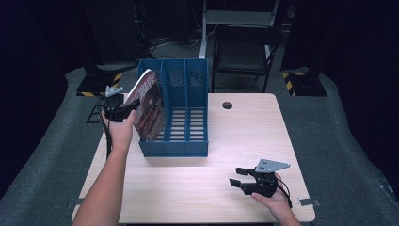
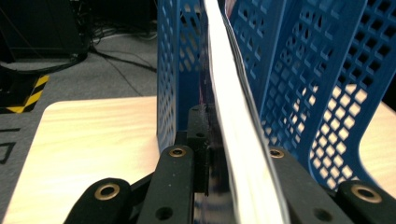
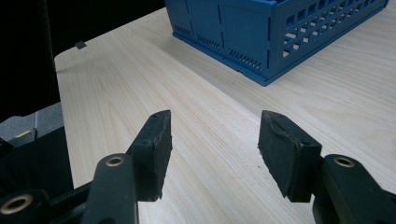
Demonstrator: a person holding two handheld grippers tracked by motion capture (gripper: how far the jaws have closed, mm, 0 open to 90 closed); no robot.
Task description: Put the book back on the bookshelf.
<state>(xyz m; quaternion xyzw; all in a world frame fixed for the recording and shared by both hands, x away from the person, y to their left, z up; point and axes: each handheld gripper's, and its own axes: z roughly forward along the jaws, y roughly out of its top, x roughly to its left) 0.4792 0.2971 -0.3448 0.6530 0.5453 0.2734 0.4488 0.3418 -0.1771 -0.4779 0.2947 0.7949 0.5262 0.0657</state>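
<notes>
A blue three-slot file rack [image 1: 188, 148] stands on the left half of the wooden table [image 1: 244, 122]. A magazine with a dark red cover [image 1: 148, 106] sits tilted in the rack's leftmost slot, and its top leans out to the left. My left gripper [image 1: 131, 104] is shut on the magazine's upper left edge. In the left gripper view the white page edge [image 2: 233, 140] runs up between the jaws [image 2: 219, 121], beside the rack's perforated walls [image 2: 299, 70]. My right gripper [image 1: 236, 176] rests low over the table at the front right, open and with nothing between its pads [image 3: 212, 135]. The rack [image 3: 243, 37] lies well beyond it.
A round cable hole [image 1: 227, 105] marks the table behind the rack. A dark chair [image 1: 244, 52] stands beyond the far edge. Stand bases with yellow-black tape [image 1: 96, 87] sit on the grey floor at the left and right. Bare tabletop [image 3: 140, 74] stretches before the right gripper.
</notes>
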